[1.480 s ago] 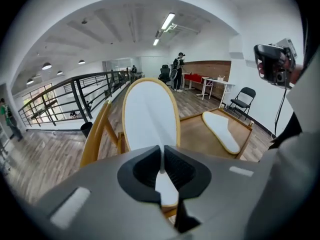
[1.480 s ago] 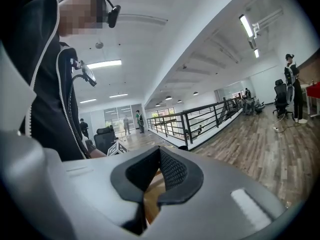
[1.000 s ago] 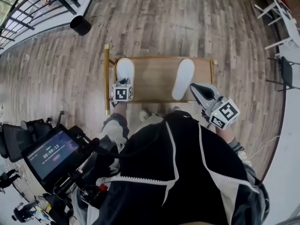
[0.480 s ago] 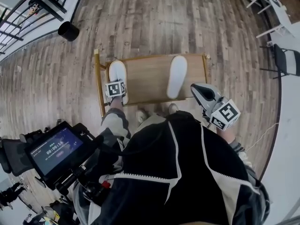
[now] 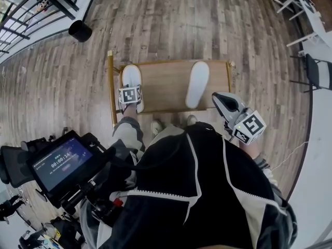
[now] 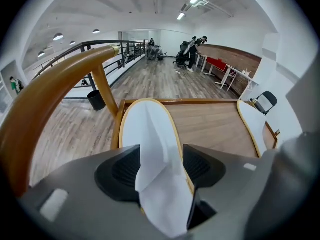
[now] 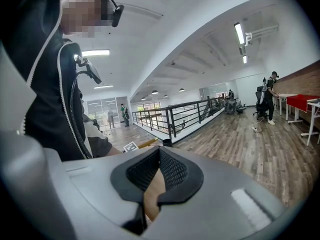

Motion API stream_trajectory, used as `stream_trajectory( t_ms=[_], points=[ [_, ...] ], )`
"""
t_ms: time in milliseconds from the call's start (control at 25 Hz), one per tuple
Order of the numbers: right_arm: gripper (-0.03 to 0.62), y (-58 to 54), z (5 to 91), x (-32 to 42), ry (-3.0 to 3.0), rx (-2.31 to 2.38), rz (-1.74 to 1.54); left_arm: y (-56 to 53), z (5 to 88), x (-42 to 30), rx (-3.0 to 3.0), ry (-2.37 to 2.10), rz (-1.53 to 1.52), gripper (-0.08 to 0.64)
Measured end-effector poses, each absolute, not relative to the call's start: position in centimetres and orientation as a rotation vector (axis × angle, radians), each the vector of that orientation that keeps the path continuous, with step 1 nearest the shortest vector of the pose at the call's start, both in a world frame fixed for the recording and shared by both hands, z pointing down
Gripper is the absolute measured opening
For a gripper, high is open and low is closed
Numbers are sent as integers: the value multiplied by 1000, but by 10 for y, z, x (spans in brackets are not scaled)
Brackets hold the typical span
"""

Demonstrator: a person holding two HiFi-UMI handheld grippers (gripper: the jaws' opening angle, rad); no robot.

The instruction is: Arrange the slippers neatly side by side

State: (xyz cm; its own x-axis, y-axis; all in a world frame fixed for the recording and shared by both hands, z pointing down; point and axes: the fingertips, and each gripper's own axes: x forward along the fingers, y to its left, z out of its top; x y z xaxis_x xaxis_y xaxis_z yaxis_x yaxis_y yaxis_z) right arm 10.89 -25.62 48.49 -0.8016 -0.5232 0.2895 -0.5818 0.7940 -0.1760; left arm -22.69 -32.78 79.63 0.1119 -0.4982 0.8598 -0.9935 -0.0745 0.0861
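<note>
Two white slippers lie on a low wooden stand [image 5: 163,84], far apart. The left slipper [image 5: 130,75] is at the stand's left edge and the right slipper [image 5: 197,83] is toward its right side. My left gripper [image 5: 130,88] is over the left slipper's near end. Its jaws are opening, with the slipper's white upper [image 6: 155,154] standing loosely between the parted pads. The right slipper [image 6: 255,126] shows at the right in the left gripper view. My right gripper [image 5: 217,97] hangs off the stand's right front corner, shut [image 7: 159,156] and holding nothing.
A curved wooden rail [image 6: 55,94] runs along the stand's left side. A black bin [image 5: 80,31] stands by the railing at far left. White tables [image 5: 311,14] and a black chair [image 5: 317,71] are at the right. My feet [image 5: 156,126] are at the stand's near edge.
My left gripper has stayed over the near end of the left slipper, edging slightly forward along it. The right gripper and the right slipper have not moved.
</note>
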Motion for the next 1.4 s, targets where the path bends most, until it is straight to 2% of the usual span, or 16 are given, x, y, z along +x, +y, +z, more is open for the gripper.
stream_trajectory(
  t_ms=[280, 440, 680, 880, 1080, 1400],
  points=[
    [5, -282, 492, 106, -2789, 800, 403, -353, 759, -212, 1738, -1535, 707, 282],
    [5, -263, 482, 93, -2832, 735, 396, -337, 672, -184, 1965, -1620, 589, 152],
    [5, -266, 462, 35, -2884, 601, 319, -308, 542, -167, 2294, -1613, 239, 18],
    [5, -283, 461, 13, -2926, 541, 260, -284, 469, -134, 2523, -1535, 2, 18],
    [5, -276, 462, 8, -2961, 574, 262, -264, 433, -103, 2569, -1380, -160, 18],
    [5, -267, 469, 25, -2947, 765, 371, -253, 437, -89, 2641, -1258, -118, 18]
  ],
)
